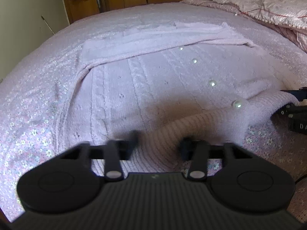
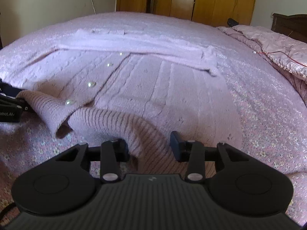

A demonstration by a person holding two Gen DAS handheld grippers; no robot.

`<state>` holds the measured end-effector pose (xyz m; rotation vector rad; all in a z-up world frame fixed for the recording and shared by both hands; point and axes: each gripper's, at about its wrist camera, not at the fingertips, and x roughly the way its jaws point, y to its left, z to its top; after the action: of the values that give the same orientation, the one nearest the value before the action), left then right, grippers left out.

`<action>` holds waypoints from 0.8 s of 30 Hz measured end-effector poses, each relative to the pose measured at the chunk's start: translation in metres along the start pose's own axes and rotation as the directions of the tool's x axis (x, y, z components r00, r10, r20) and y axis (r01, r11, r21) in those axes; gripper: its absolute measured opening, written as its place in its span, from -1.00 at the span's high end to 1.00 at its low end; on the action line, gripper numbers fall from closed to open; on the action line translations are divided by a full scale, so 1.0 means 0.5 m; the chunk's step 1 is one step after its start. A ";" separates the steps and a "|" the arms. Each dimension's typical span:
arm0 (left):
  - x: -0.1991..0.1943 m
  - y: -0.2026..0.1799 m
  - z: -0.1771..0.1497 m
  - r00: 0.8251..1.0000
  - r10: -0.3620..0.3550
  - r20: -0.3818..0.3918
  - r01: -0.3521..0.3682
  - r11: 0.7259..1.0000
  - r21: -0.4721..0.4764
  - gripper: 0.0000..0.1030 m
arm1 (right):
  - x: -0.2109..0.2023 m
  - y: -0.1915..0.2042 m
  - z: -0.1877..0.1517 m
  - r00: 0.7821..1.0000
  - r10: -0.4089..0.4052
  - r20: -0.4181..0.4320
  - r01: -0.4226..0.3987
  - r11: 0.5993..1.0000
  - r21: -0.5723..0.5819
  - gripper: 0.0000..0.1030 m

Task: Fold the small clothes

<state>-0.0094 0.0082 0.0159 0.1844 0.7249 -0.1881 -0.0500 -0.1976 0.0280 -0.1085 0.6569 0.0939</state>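
Garment: a lilac knitted cardigan [image 1: 149,80] is laid flat on the bed [image 1: 34,99], front up, with its row of pearl buttons [image 1: 212,83] running from the ribbed hem toward the neck.
Done so far: both sleeves are seen folded across the upper chest, forming a band [image 2: 134,42] on the far side of the buttons.
In hand: the ribbed hem [image 2: 145,134] is raised off the floral bedspread at two spots, one on either side of the button row; a fold of the lower edge toward the sleeves is judged to be starting.
Left to do: the hem has not yet been carried over the body, so the lengthwise fold remains, and probably a final halving.
Left gripper [image 1: 159,145]: held low at the hem, tilted downward toward the buttons; its jaws are narrowed onto a ridge of ribbed knit, pinching it.
Right gripper [image 2: 149,145]: held at the hem on the other side of the buttons, likewise tilted down; its jaws are closed around a raised hump of ribbing, gripping it.
Beside the cardigan: a crumpled pink quilt [image 2: 278,44] is heaped well beyond the sleeves.
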 end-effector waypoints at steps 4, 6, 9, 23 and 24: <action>-0.019 0.004 0.009 0.999 -0.038 0.027 0.039 0.999 -0.024 0.75 | -0.017 0.002 0.018 0.999 0.001 0.043 -0.002 1.000 0.010 0.62; -0.030 0.006 0.017 0.998 -0.044 0.049 0.046 0.998 -0.033 0.76 | -0.024 -0.002 0.030 0.998 0.015 0.061 -0.017 0.999 0.038 0.70; -0.047 0.011 0.028 0.995 -0.054 0.084 0.058 0.997 -0.047 0.77 | -0.033 -0.007 0.049 0.996 0.022 0.087 -0.026 0.998 0.049 0.71; -0.074 0.025 0.075 0.983 -0.075 0.168 0.093 0.990 -0.104 0.78 | -0.042 -0.023 0.110 0.992 0.045 0.115 -0.057 0.993 0.104 0.73; -0.074 0.025 0.076 0.983 -0.076 0.169 0.095 0.990 -0.106 0.78 | -0.042 -0.021 0.114 0.992 0.044 0.117 -0.056 0.993 0.102 0.73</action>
<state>-0.0093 0.0154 0.0697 0.0279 0.5777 -0.2407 -0.0311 -0.2018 0.0864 0.0149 0.5486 0.1130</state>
